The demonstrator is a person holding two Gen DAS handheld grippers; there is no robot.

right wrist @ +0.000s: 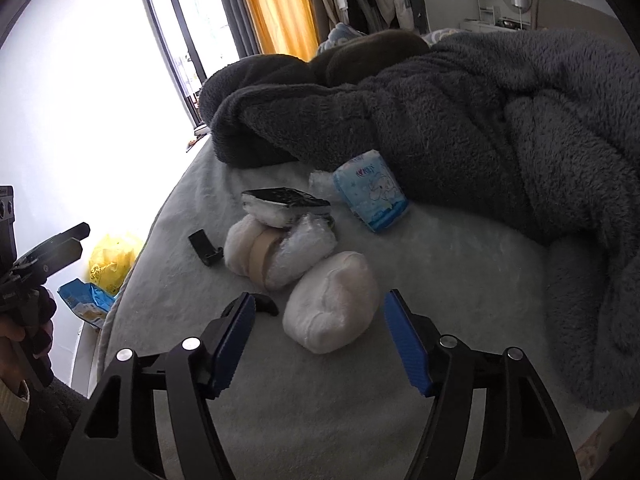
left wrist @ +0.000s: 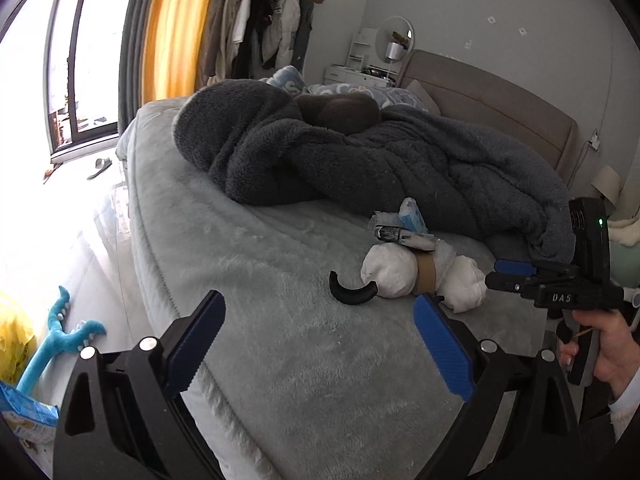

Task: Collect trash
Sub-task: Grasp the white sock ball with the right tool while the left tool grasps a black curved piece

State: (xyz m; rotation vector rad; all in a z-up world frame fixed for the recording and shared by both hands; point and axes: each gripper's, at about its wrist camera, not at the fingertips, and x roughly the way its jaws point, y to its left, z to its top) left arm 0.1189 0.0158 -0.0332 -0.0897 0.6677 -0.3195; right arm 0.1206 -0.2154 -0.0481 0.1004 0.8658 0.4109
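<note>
hovering low over the pale grey bed [right wrist: 460, 264], right tool [right wrist: 320, 322] standing open with nothing between its blue pads, jaws framing a white wad of tissue [right wrist: 332, 300] lying just ahead on the bedcover and not touching it. lying just beyond that wad, a second white bundle wrapped with a tan band [right wrist: 262, 254], a dark-topped crumpled packet [right wrist: 286, 200] resting on top of it. sitting behind these, near the edge of the rumpled dark grey fleece blanket [right wrist: 480, 128], a light blue tissue pack [right wrist: 370, 192]. lying to the left of the bundle, a small black clip-like piece [right wrist: 205, 248], and another curved black piece [right wrist: 266, 305] showing just beside the right tool's left finger. reaching in over the near bed edge, left tool [left wrist: 318, 322] also gaping wide and empty, well short of the trash pile. lying on the floor beside the bed, a yellow plastic bag [right wrist: 114, 258] and a blue snack packet [right wrist: 86, 302].
</note>
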